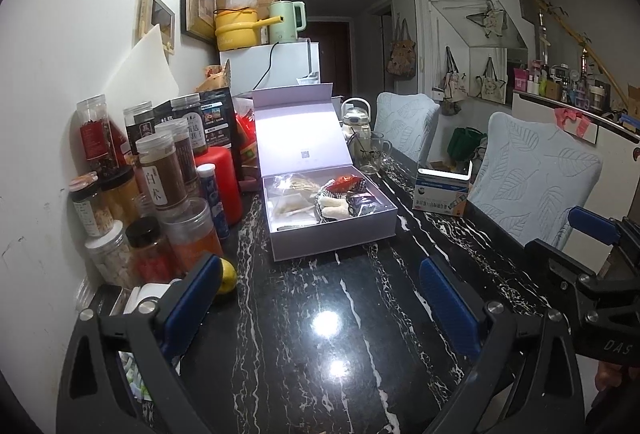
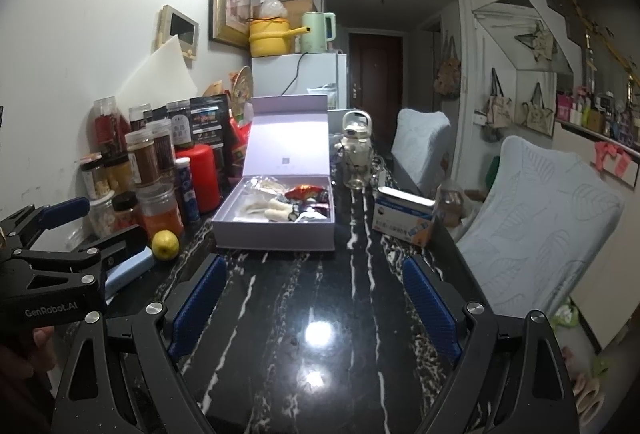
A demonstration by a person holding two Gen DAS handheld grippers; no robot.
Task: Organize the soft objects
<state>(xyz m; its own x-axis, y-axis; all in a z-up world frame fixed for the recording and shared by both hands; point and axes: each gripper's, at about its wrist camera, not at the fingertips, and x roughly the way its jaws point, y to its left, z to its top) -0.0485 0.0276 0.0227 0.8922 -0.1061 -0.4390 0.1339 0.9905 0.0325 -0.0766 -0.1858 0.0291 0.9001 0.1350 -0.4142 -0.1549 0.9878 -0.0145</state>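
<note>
An open pale-lilac gift box (image 1: 332, 244) (image 2: 276, 236) stands on the black marble table, its lid upright at the back. It holds soft things: white plush pieces (image 1: 334, 209) (image 2: 276, 212), a red wrapped packet (image 1: 345, 186) (image 2: 306, 191) and clear bags (image 1: 288, 208). My left gripper (image 1: 320, 294) hovers open over bare table in front of the box, nothing between its blue pads (image 1: 196, 290). My right gripper (image 2: 314, 298) is open beside it, likewise empty. Each shows at the edge of the other's view: right gripper (image 1: 554, 230), left gripper (image 2: 116, 220).
Several jars and a red canister (image 1: 218, 182) crowd the table's left side against the wall. A yellow-green fruit (image 1: 226, 274) (image 2: 165, 244) lies near them. A glass mug (image 1: 370, 152), a bottle and a blue-white carton (image 1: 442, 192) (image 2: 404, 214) sit right of the box. Two covered chairs (image 2: 536, 226) line the right edge.
</note>
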